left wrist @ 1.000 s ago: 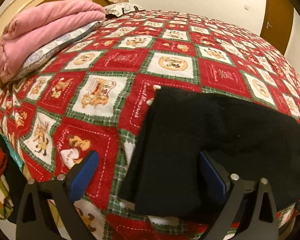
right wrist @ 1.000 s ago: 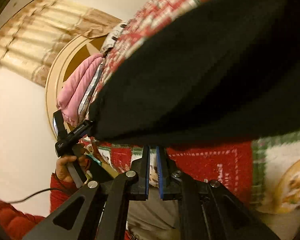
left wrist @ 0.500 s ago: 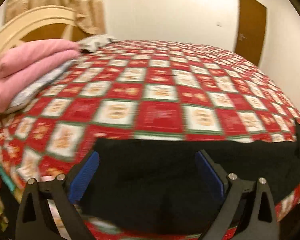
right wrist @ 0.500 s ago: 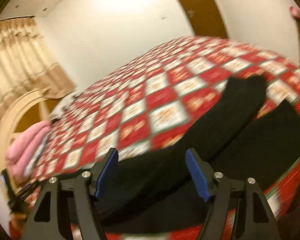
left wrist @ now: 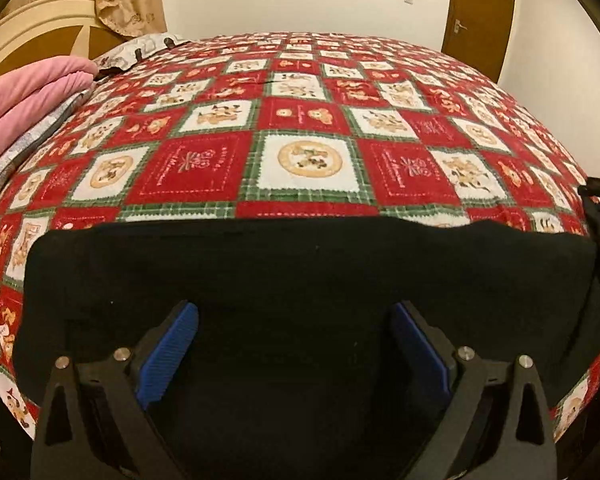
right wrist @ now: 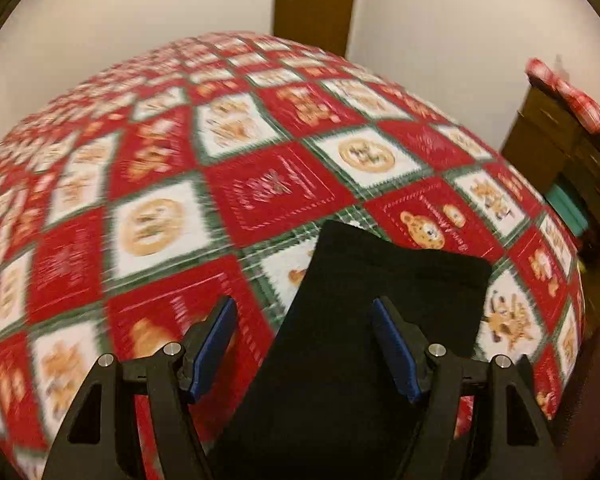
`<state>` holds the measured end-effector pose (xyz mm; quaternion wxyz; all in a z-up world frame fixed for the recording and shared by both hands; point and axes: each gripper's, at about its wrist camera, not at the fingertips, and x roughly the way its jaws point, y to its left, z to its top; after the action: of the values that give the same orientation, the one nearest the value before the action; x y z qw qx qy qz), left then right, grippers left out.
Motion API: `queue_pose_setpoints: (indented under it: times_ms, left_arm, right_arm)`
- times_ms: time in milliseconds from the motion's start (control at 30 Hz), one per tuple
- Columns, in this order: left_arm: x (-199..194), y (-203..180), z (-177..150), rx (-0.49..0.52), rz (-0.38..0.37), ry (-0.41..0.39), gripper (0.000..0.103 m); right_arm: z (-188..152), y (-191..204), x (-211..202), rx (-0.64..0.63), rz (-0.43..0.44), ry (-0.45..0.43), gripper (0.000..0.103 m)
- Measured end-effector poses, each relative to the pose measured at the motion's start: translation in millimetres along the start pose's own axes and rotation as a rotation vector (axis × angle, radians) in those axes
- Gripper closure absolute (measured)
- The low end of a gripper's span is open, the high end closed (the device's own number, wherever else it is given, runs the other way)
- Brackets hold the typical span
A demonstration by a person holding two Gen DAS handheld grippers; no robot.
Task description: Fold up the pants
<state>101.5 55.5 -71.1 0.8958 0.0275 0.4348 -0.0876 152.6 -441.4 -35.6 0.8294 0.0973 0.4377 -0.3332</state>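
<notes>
Black pants point(left wrist: 300, 272) lie flat as a wide folded band near the front edge of a bed with a red, white and green patchwork cover point(left wrist: 300, 120). My left gripper point(left wrist: 294, 316) is open and empty, held above the middle of the pants. In the right wrist view the pants point(right wrist: 380, 280) show as a narrow black strip ending in a square end on the cover point(right wrist: 260, 192). My right gripper point(right wrist: 302, 314) is open and empty above that strip's left edge. The right view is blurred.
A pink folded blanket point(left wrist: 28, 100) and a grey pillow point(left wrist: 140, 48) lie at the bed's left head end by a cream headboard point(left wrist: 32, 28). A brown door point(left wrist: 480, 16) is behind the bed. A dark wooden dresser point(right wrist: 572, 152) stands to the right.
My right gripper opened, let go of the pants and swung up and right. My left gripper, open throughout, drew back to centre over the pants, which now lie flat.
</notes>
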Motion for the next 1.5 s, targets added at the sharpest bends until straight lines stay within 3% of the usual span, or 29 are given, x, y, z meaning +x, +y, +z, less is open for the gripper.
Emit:
queue_pose_setpoints:
  times_ms: [67, 133, 167, 200, 333, 467, 567, 700, 833, 1033, 1133, 1233, 1367, 1500]
  left_arm:
    - [1, 0, -1, 0.008, 0.002, 0.001, 0.002]
    - [2, -1, 0, 0.009, 0.007, 0.004, 0.002]
    - [3, -2, 1, 0.008, 0.009, 0.006, 0.002]
    - [3, -2, 2, 0.008, 0.012, 0.008, 0.001]
    - [4, -3, 2, 0.008, 0.015, 0.012, 0.001]
    - [4, -4, 3, 0.009, 0.018, 0.017, 0.001]
    - [4, -4, 3, 0.007, 0.018, 0.017, 0.001]
    - [4, -4, 3, 0.006, 0.019, 0.016, 0.001]
    - [4, -4, 3, 0.006, 0.025, 0.015, 0.000]
    - [5, -5, 5, 0.006, 0.033, 0.020, 0.000]
    - [4, -6, 5, 0.007, 0.041, 0.022, 0.000]
    - [-1, -8, 4, 0.011, 0.055, 0.016, 0.000]
    - [-11, -16, 1, 0.060, 0.084, -0.022, 0.001]
    - [-20, -25, -2, 0.134, 0.106, -0.054, 0.001]
  right_arm:
    - [-1, -2, 8, 0.010, -0.011, 0.014, 0.034]
    - [0, -8, 6, 0.034, -0.008, 0.008, 0.069]
    - [0, -11, 6, 0.038, -0.009, 0.009, 0.095]
    - [1, -16, 5, 0.046, 0.000, 0.014, 0.097]
    - [-5, -55, -16, 0.159, 0.176, -0.008, 0.097]
    - [-33, -114, -72, 0.320, 0.433, -0.154, 0.097]
    - [-72, -164, -103, 0.438, 0.556, -0.238, 0.097]
    - [-125, -209, -109, 0.485, 0.561, -0.215, 0.097]
    - [-162, -243, -96, 0.582, 0.444, -0.164, 0.095]
    - [-176, -280, -98, 0.690, 0.340, -0.133, 0.095]
    - [-165, -279, -110, 0.641, 0.330, -0.169, 0.094]
    - [-157, -274, -116, 0.599, 0.390, -0.176, 0.094]
    - [-150, -245, -124, 0.426, 0.329, -0.196, 0.094]
    - [-150, -208, -109, 0.299, 0.356, -0.131, 0.094]
